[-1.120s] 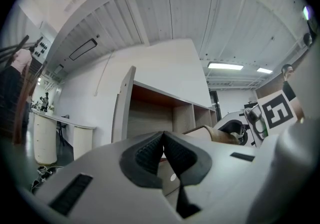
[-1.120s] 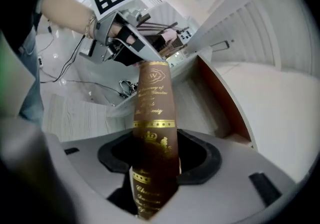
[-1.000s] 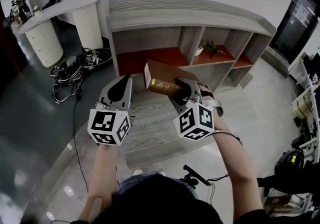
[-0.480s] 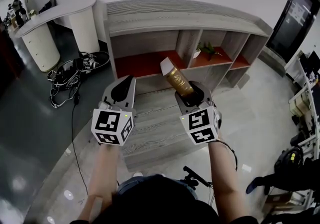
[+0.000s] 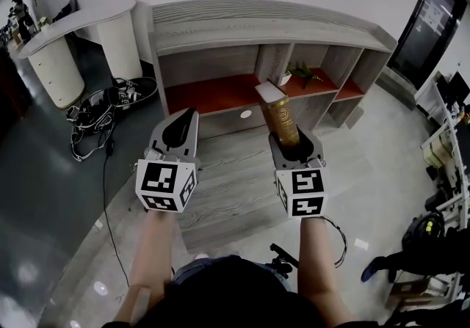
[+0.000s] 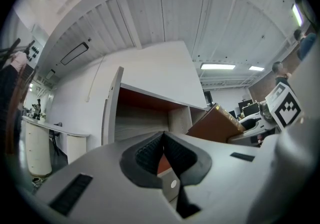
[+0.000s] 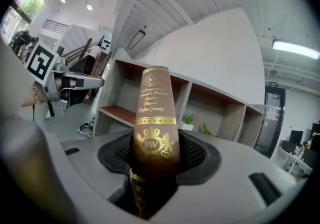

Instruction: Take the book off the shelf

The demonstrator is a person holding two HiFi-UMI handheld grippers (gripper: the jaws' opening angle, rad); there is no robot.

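1. Well behind the book: shelf [image 5: 220, 29], a plant in one bay.
2. Held upright in front of the shelf, clear of it: book [image 5: 281, 117]. Probably stiff, hardbound, fairly heavy; glossy cover may slip, so best clamped low across the spine.
3. Clamped on the book's lower end: right gripper [image 5: 294, 147].
4. Closed on nothing: left gripper [image 5: 178, 130].
5. Compared with a second ago: swung from tilted leftward to upright.

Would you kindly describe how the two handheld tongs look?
Both the left tongs and right tongs are light grey shells with black ribbed pads. Each carries a white cube with black square markers. A thin cable loops beside the right forearm.
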